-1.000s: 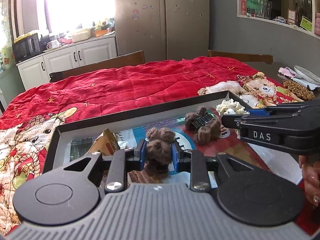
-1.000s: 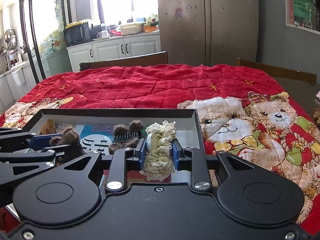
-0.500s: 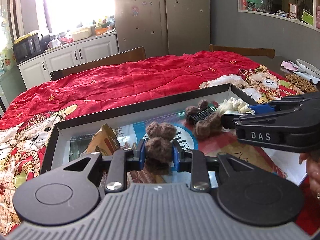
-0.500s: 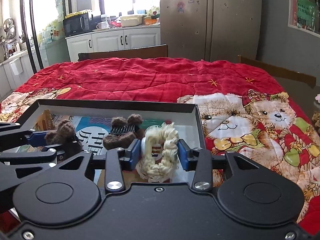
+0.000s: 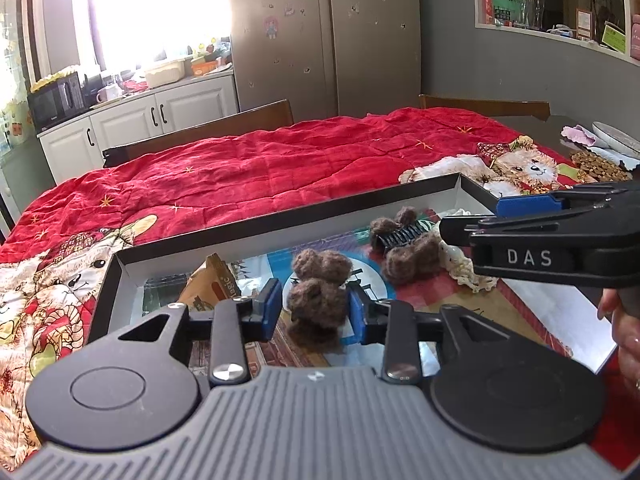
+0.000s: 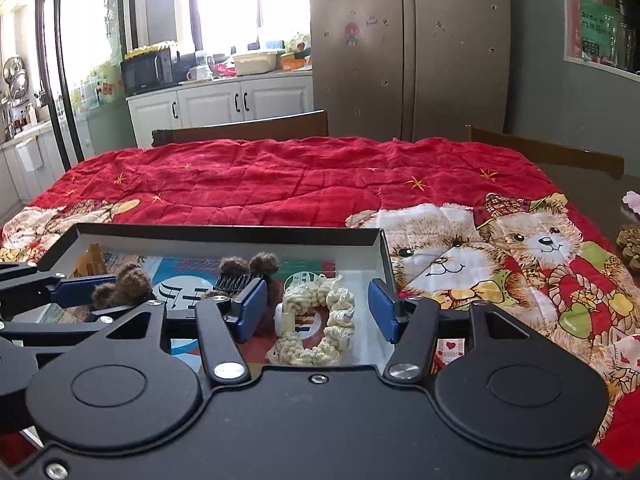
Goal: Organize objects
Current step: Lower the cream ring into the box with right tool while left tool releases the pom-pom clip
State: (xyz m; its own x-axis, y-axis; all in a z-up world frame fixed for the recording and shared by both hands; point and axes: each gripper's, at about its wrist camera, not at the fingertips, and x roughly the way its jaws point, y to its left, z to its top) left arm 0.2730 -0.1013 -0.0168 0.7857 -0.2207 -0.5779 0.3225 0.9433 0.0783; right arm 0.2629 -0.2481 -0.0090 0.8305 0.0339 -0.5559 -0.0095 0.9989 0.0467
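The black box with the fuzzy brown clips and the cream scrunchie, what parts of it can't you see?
- Shallow black cardboard box, left wrist view: its near edge is hidden by the left tool.
- Fuzzy brown bear-shaped hair clip, left wrist view: its underside is hidden.
- Cream crocheted scrunchie, left wrist view: mostly hidden behind the right tool.
- Box floor print: cut up by clutter, unreadable.

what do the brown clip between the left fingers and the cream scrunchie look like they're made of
Brown bear-shaped hair clip: fuzzy felted wool or plush, matte, fibres fraying at its edges; its twin shows black plastic teeth.
Cream scrunchie: knitted or crocheted yarn, matte, bumpy ruffled loops; the exact fibre cannot be told.
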